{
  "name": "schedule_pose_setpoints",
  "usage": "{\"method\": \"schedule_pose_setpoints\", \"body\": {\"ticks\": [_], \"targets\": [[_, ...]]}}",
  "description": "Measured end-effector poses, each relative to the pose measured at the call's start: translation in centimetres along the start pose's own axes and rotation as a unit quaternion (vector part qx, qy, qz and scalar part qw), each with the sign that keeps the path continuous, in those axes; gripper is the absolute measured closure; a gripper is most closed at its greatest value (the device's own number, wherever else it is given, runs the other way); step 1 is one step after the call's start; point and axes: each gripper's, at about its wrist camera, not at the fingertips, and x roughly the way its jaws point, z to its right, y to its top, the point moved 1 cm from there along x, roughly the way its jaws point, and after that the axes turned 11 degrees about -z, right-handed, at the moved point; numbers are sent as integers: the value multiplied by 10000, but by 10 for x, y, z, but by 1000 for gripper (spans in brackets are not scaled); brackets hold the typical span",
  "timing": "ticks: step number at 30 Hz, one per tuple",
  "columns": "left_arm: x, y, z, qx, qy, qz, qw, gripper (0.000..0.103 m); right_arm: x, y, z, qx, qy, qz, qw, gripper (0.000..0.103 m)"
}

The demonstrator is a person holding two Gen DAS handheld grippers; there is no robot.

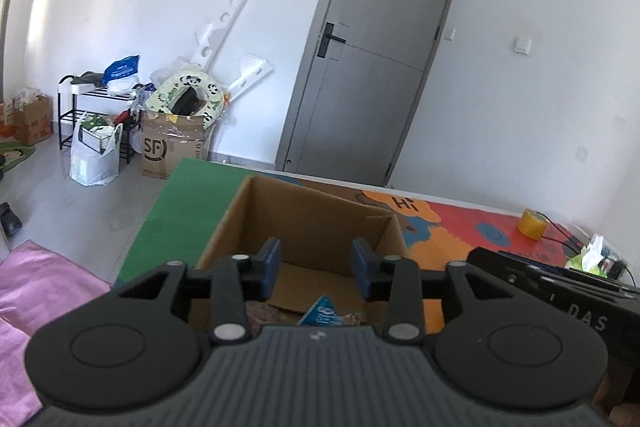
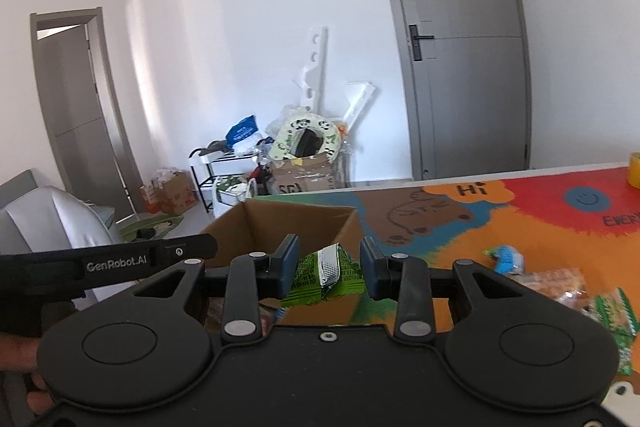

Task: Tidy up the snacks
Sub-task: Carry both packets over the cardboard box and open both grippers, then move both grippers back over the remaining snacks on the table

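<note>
My left gripper (image 1: 316, 269) hangs over the open cardboard box (image 1: 308, 223), its jaws parted with nothing between them; a blue snack packet (image 1: 322, 313) lies in the box just below them. My right gripper (image 2: 329, 269) is clamped on a green snack packet (image 2: 326, 277), with the same box straight ahead of it. Off to its right, more snack packets (image 2: 560, 287) lie on the colourful mat (image 2: 520, 211).

Open brown cardboard box (image 2: 280, 227) on the colourful mat, flaps up, a blue-and-white packet (image 1: 322, 311) lying inside near its front wall. Green snack packet with silver seal (image 2: 328, 277) held upright at the box's near edge. Blue packet (image 2: 505, 258) and further wrapped snacks (image 2: 560, 287) lie to the right
</note>
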Motion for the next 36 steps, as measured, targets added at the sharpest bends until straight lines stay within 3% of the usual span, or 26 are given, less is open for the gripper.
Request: {"method": "schedule_pose_setpoints", "body": {"ticks": [8,10,13,16,19,27,36], "targets": [[-7,6,-18,-158,232,43,9996,53,14,10,-27,-155,404,-16,9991,68],[-9,7,-22,-209,304,52,9993,46,17,11,-31,-198,524,-76,9984,66],[-11,8,-24,-260,403,60,9988,34,13,10,-32,-167,498,-29,9986,51],[-13,7,-23,-256,452,81,9986,21,8,8,-25,-58,466,-46,9989,49],[-13,7,-16,-222,448,108,9987,15,2,4,-15,66,370,-50,9993,45],[-12,1,2,-111,301,62,9995,3,-18,-14,16,397,59,-58,9992,30],[-17,-10,28,81,77,45,9999,1,-39,-35,48,723,-182,-71,9972,21]]}}
